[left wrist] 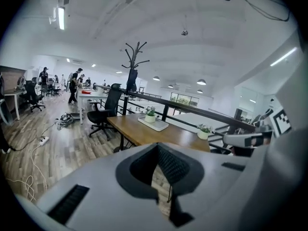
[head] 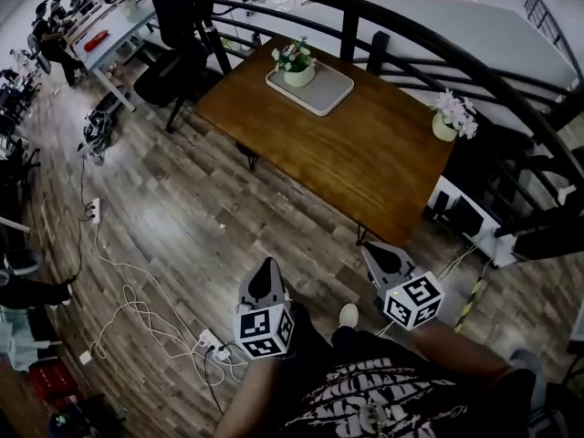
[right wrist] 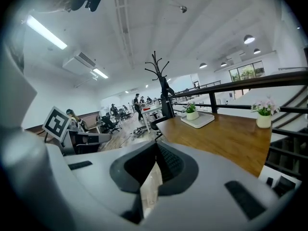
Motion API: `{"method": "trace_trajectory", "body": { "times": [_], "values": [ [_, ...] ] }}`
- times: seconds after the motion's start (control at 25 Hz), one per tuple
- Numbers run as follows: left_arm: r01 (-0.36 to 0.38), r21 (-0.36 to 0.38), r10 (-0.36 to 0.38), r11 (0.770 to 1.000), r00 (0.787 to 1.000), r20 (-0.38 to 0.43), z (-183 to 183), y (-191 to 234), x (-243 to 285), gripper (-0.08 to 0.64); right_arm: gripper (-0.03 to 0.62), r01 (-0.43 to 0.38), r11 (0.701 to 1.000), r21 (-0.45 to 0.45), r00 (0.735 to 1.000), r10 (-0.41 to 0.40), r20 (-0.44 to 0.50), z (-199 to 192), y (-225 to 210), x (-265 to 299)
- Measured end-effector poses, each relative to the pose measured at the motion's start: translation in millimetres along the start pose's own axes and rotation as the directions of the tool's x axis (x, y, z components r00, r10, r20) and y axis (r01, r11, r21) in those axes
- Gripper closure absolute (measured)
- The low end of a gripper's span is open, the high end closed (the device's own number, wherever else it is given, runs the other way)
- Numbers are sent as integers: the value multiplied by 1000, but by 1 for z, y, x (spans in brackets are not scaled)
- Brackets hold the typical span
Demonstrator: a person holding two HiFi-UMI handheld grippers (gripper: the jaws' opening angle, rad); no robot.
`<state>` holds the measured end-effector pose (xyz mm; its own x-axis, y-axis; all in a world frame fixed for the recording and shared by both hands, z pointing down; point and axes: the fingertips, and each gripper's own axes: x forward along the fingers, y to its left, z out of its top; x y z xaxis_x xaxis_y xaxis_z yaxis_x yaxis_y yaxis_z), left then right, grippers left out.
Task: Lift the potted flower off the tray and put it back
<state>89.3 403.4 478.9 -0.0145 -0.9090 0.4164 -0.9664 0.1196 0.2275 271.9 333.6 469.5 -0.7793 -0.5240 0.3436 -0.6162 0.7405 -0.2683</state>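
Note:
A small potted flower point(head: 297, 62) in a white pot stands on a white tray point(head: 321, 94) at the far end of a brown wooden table point(head: 365, 153). Both show small and far in the left gripper view, flower point(left wrist: 150, 114) on tray point(left wrist: 155, 124), and in the right gripper view, flower point(right wrist: 191, 112) on tray point(right wrist: 201, 121). My left gripper point(head: 265, 277) and right gripper point(head: 381, 259) hang over the wood floor, well short of the table's near edge. Each is shut with nothing held, the left gripper point(left wrist: 157, 145) and the right gripper point(right wrist: 157, 143) with tips meeting.
A second potted flower point(head: 453, 117) stands at the table's right end. A black railing point(head: 429, 48) runs behind the table. A black office chair point(head: 173, 67) stands at its far left corner. Cables and a power strip point(head: 212, 345) lie on the floor by my left leg.

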Motion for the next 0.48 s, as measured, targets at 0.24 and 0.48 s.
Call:
{"method": "trace_trajectory", "body": {
  "times": [0.24, 0.48],
  "values": [
    [48, 28, -47, 998, 999, -16, 39, 59, 43, 551, 594, 54, 998, 28, 998, -54, 17, 25, 16, 62],
    [77, 46, -75, 996, 997, -36, 55, 78, 84, 551, 594, 82, 995, 60, 996, -83, 20, 38, 0, 107]
  ]
}}
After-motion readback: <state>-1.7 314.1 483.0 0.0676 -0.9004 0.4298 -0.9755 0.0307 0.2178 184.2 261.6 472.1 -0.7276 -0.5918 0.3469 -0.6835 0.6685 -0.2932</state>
